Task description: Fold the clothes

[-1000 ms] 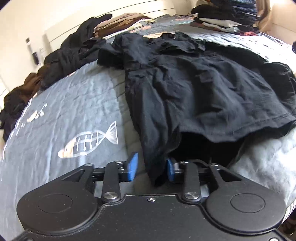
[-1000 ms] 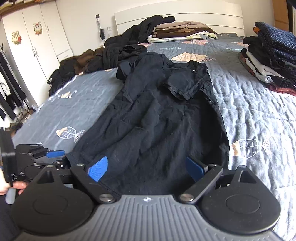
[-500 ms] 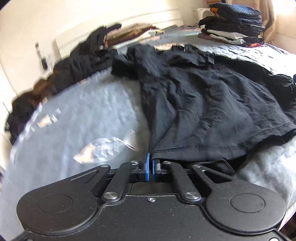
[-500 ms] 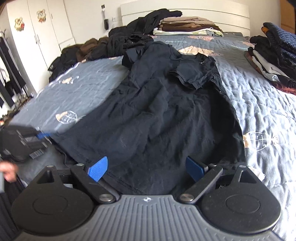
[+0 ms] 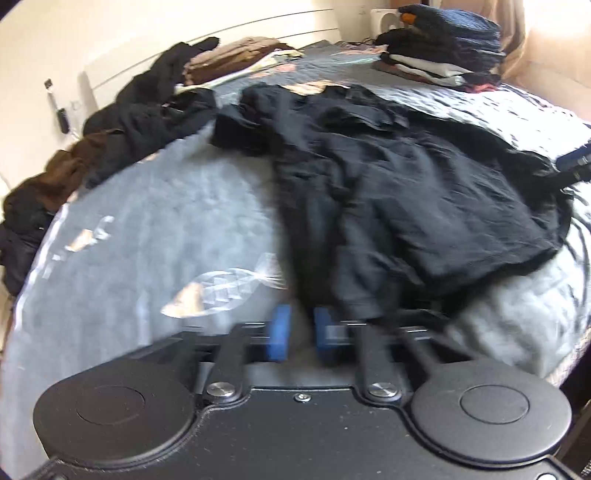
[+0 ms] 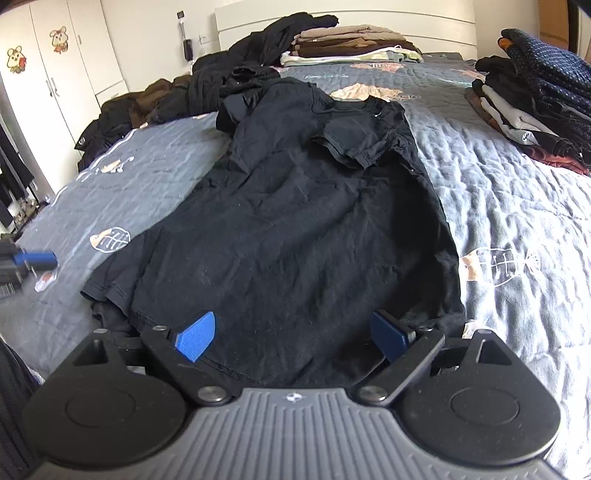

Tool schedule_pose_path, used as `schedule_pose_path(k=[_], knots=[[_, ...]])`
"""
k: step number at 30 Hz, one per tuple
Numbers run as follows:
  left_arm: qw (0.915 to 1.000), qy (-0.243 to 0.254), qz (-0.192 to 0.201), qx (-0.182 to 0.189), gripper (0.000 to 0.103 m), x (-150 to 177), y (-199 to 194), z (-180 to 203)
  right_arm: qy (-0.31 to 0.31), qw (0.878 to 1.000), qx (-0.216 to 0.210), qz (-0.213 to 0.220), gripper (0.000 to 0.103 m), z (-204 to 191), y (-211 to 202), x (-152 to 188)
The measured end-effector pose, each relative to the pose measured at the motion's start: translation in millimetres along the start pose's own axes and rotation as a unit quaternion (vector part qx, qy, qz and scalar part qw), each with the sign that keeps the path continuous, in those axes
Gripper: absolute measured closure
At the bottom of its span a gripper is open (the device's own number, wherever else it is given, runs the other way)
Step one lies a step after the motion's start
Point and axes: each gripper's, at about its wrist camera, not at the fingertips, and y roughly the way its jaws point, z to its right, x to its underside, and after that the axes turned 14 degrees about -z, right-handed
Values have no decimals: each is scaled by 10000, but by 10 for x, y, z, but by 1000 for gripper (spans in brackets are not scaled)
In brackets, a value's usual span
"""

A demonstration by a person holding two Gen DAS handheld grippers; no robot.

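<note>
We see a black T-shirt (image 6: 295,221) spread flat along a grey quilted bedspread (image 6: 517,206) printed with fish, its neck toward the headboard (image 6: 369,16) and its hem toward us, with the right sleeve folded in over the chest. Our right gripper (image 6: 295,334) sits low at the near hem, its blue pads (image 6: 195,336) set wide apart with the hem edge lying between them, and neither pad touches the cloth as far as we can tell. In the left wrist view the picture is blurred; our left gripper (image 5: 301,334) hangs at the shirt's left bottom corner, its two blue pads parted by a narrow gap. Dark cloth reaches down near that gap, but we cannot tell whether any of it is caught there. From the right wrist view the left gripper (image 6: 35,258) shows as a blue tip near the left frame edge, over bare bedspread and clear of the shirt's corner. A heap of dark and brown clothes (image 6: 177,96) runs along the left side of the bed, a folded stack of tan and brown garments (image 6: 351,44) rests by the headboard, and another folded stack (image 6: 535,96) stands at the right edge. White wardrobe doors (image 6: 55,66) with cartoon stickers stand at far left.
</note>
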Motion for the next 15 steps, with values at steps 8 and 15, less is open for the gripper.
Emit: schedule_pose_path(k=[8,15], knots=[[9988,-445,137,-176,54,96,385,91,-60,9998,-146,99,12,-54,-46,-9],[9992,-253,285,121,54,385,418,138,1,9997,-234,107,12,-104,-11,15]])
